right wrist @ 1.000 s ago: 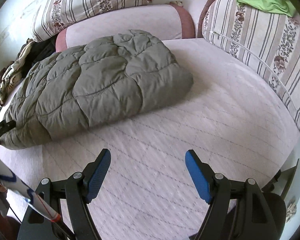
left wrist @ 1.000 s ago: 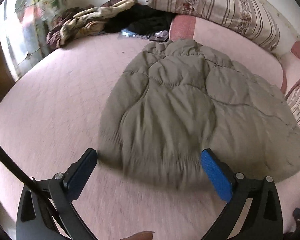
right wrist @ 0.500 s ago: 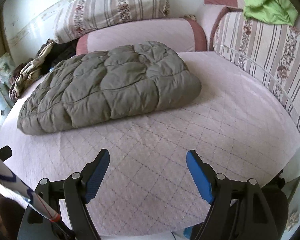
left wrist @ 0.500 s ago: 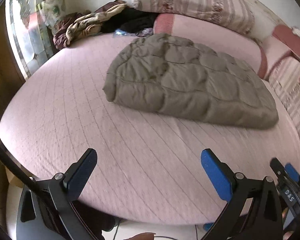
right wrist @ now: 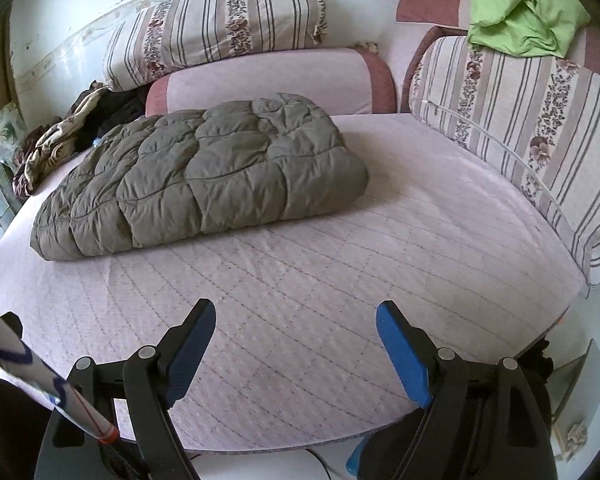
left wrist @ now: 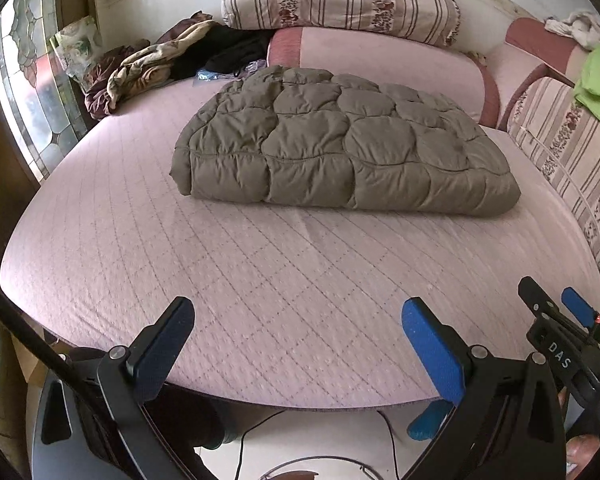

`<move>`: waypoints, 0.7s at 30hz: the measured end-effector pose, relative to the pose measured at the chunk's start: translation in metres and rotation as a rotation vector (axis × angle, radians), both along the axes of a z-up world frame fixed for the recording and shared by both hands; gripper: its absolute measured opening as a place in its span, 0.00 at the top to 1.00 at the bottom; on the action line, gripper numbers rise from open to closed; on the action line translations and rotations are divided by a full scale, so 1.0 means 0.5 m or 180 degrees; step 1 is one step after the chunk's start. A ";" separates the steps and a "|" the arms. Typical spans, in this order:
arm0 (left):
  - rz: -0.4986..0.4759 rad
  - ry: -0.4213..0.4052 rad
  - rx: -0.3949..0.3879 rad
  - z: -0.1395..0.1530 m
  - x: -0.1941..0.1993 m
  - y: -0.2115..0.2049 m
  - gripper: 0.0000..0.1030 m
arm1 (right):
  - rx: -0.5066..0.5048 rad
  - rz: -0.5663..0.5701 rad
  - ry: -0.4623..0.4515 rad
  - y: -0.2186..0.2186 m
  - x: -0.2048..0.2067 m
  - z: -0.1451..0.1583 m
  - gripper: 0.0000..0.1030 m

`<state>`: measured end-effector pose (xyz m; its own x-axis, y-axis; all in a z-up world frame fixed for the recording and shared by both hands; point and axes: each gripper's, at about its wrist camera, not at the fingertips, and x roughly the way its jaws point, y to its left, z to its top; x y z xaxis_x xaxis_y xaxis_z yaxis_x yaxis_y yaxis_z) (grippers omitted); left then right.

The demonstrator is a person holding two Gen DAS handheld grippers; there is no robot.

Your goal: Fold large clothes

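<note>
One folded quilted jacket (left wrist: 340, 148) lies on the bed (left wrist: 260, 280), two striped cushions (right wrist: 216, 28) behind, while the left gripper (left wrist: 296, 344) gapes empty, the right gripper (right wrist: 296, 348) is opening, and the pile of clothes (left wrist: 148, 64) is hard to sort out.

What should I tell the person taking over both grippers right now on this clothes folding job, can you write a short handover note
Left gripper: open, holding nothing, over the near edge of the bed.
Right gripper: jaws opening, nothing between them, also over the near edge.
Olive quilted jacket: lies folded into a thick bundle in the middle of the bed, clear of both grippers.
Done: this jacket looks folded.
Left: a heap of unfolded clothes sits at the far left corner, and a green garment lies on the cushions to the right. Those are probably next, though I can't tell which are meant.
</note>
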<state>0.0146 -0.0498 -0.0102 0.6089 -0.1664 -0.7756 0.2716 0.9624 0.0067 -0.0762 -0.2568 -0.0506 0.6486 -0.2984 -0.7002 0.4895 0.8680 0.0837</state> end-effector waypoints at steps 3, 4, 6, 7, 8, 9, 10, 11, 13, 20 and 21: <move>-0.0030 -0.0003 -0.0003 0.002 -0.010 -0.005 0.00 | -0.0086 -0.0003 0.0025 0.005 -0.006 0.000 0.16; -0.0037 -0.0008 -0.0003 0.003 -0.012 -0.006 0.00 | -0.0117 0.0009 0.0032 0.008 -0.007 0.000 0.15; -0.0054 -0.0027 0.0009 0.005 -0.017 -0.008 0.00 | -0.0173 0.0022 0.0048 0.014 -0.007 0.001 0.15; -0.0062 -0.0040 0.0014 0.006 -0.019 -0.009 0.00 | -0.0198 0.0029 0.0050 0.017 -0.007 0.002 0.15; -0.0069 -0.0049 0.0015 0.006 -0.022 -0.010 0.00 | -0.0217 0.0034 0.0050 0.020 -0.008 0.003 0.15; -0.0073 -0.0049 0.0018 0.005 -0.023 -0.011 0.00 | -0.0239 0.0042 0.0052 0.023 -0.007 0.004 0.15; -0.0073 -0.0041 0.0023 0.004 -0.024 -0.012 0.00 | -0.0263 0.0052 0.0058 0.025 -0.006 0.004 0.15; -0.0067 -0.0035 0.0026 0.003 -0.024 -0.012 0.00 | -0.0284 0.0060 0.0065 0.027 -0.005 0.005 0.15; -0.0053 -0.0021 0.0023 0.000 -0.023 -0.010 0.00 | -0.0306 0.0077 0.0072 0.029 -0.003 0.005 0.15; 0.0009 0.0004 0.0023 -0.006 -0.017 -0.006 0.00 | -0.0349 0.0102 0.0108 0.037 -0.001 0.003 0.15; 0.0013 0.0008 0.0029 -0.007 -0.017 -0.006 0.00 | -0.0352 0.0107 0.0114 0.038 0.000 0.002 0.15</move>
<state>0.0063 -0.0529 -0.0138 0.6075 -0.1569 -0.7787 0.2677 0.9634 0.0148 -0.0764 -0.2379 -0.0496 0.6347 -0.3537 -0.6871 0.4610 0.8869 -0.0307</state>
